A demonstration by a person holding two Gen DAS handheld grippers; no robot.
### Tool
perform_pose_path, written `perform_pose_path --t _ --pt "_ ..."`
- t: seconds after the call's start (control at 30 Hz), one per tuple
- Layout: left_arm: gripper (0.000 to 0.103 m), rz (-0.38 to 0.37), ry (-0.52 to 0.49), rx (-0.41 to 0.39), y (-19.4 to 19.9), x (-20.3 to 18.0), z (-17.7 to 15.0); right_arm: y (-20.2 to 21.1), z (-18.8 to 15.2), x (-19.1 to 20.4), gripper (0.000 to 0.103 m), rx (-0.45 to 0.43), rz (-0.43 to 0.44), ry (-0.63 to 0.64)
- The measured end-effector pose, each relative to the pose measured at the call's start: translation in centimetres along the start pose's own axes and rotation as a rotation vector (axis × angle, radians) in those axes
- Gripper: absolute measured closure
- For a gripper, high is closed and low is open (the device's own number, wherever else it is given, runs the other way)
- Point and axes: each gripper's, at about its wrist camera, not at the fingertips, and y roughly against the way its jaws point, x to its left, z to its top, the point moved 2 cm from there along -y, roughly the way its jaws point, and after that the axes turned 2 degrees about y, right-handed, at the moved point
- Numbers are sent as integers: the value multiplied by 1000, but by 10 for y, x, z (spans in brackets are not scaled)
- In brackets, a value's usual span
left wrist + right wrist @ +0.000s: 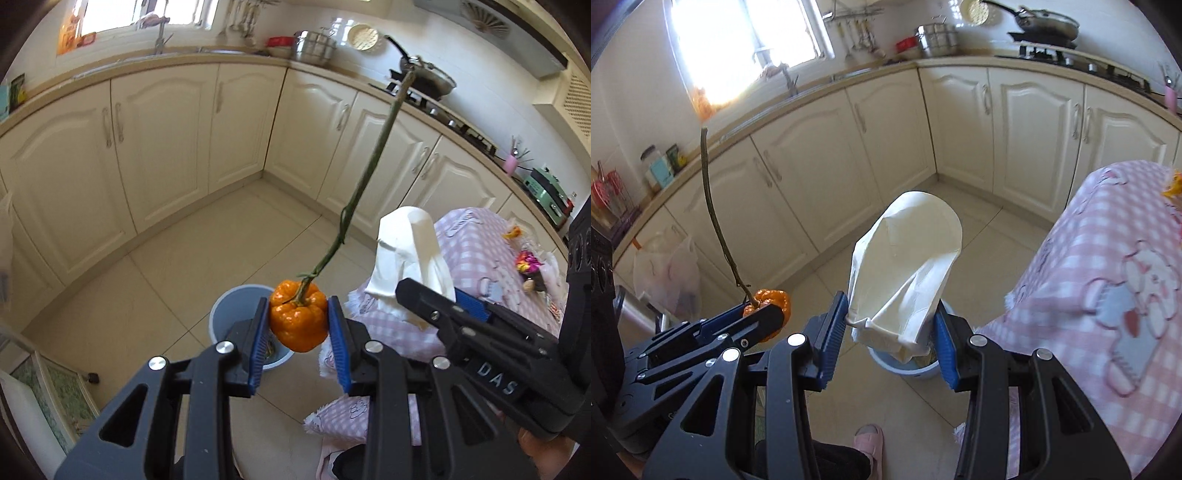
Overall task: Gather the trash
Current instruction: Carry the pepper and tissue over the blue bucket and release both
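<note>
Above the pale blue bin (225, 314) on the tiled floor, 2 grippers are held side by side. The left gripper (298, 325) is clenched on an orange pumpkin-shaped fruit (299, 319), which is pinched at its flanks between the 2 blue pads (338, 332); its long thin stem (369, 173) is seen rising away from the claw. In the left wrist view, the fruit is placed over the bin's far rim, slightly to its right. The right gripper (890, 328) is clenched on a crumpled white paper (905, 273), gripped near its lower end, with the bulk of the sheet standing up beyond the fingertips. In the right wrist view, the paper is held directly over the bin (908, 369), whose opening is largely hidden behind it. To the right of the bin, a table covered by a pink checked cloth (1108, 280) is seen. Beyond the bin, cream cabinets (166, 147) are ranged along the walls.
</note>
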Motion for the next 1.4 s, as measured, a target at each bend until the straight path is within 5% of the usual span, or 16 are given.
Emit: perform_pose_path --t 0.37,0.77,0.9,1.4 --pt "73 26 37 124 -79 32 -10 -78 -24 -15 61 142 -65 2" --pt "66 19 46 190 -158 30 4 -109 -23 -45 61 150 -129 -17" --pt "39 50 71 162 -166 31 14 -116 -20 -50 61 153 -128 -24" --pt "39 102 113 159 -152 62 6 -141 -19 -29 60 188 -79 -10"
